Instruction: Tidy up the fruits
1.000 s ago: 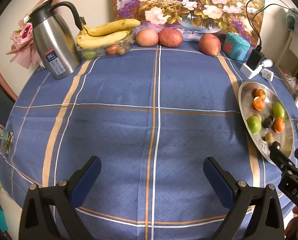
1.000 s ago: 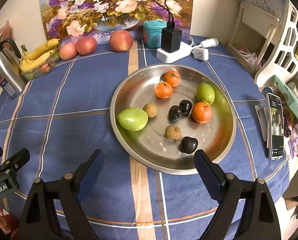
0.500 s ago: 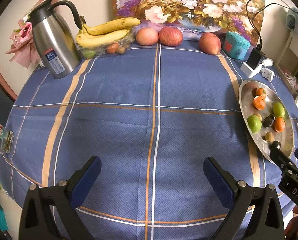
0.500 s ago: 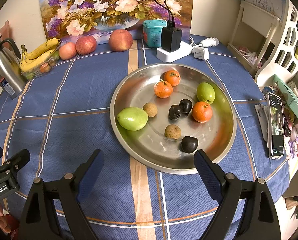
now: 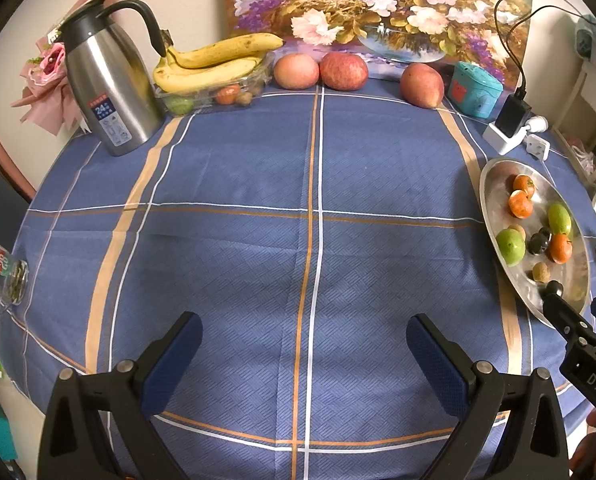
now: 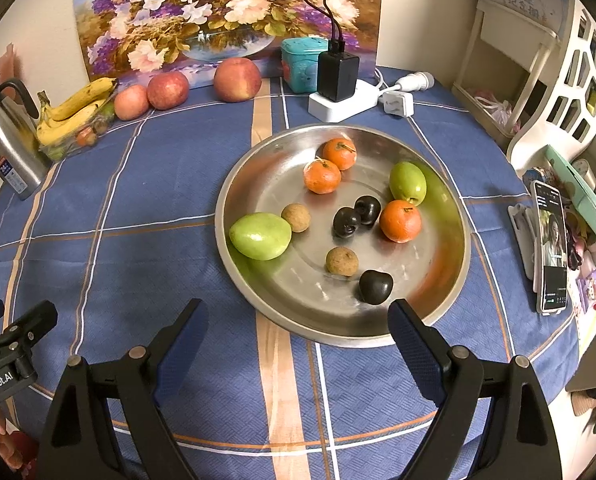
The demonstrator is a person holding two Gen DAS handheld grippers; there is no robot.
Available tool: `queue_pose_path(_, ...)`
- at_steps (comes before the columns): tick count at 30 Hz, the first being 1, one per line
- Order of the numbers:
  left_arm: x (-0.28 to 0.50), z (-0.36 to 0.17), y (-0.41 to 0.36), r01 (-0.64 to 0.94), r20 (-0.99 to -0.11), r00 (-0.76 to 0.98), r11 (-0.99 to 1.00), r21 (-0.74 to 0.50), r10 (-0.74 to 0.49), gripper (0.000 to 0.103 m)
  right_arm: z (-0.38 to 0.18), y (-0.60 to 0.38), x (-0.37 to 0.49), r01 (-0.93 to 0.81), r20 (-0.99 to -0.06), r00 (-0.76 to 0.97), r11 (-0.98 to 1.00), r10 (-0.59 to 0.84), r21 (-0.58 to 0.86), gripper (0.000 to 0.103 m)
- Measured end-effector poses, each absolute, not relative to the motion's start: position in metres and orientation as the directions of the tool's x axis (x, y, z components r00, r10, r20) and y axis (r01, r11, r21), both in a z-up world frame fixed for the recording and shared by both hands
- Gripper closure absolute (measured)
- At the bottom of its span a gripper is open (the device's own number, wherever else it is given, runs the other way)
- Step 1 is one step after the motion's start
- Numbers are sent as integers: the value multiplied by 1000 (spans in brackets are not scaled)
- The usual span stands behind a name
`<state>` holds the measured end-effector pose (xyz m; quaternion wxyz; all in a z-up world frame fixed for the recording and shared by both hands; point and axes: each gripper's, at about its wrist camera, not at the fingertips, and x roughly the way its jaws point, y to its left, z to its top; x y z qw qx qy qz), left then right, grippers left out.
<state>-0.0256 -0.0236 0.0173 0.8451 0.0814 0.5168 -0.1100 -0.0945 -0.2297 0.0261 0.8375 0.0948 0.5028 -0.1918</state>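
A round steel plate (image 6: 450, 240) lies on the blue checked cloth and holds mixed small fruit. On it are three mandarins (image 6: 322, 176), two green fruits (image 6: 260, 235), three dark plums (image 6: 374, 286) and two brown longans (image 6: 341, 261). My right gripper (image 6: 298, 322) hovers open and empty over the plate's near rim. Bare cloth lies under my left gripper (image 5: 304, 340), also open and empty, with the plate (image 5: 494, 216) far to its right. At the back lie bananas (image 5: 213, 62) on a clear tray and three apples (image 5: 344, 71).
A steel thermos jug (image 5: 105, 92) stands back left. Back right are a teal tin (image 6: 300, 62), a power strip with a black charger (image 6: 338, 92) and cables. A phone (image 6: 552, 246) stands at the right table edge. A glass mug (image 5: 1, 276) sits at the left edge.
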Motion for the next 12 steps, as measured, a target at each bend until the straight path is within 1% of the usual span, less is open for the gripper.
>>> queue_pose_path(12, -25, 16, -21, 255, -895, 438, 966, 33, -85, 0, 27, -232, -93, 414, -879, 421, 910, -224, -33, 12)
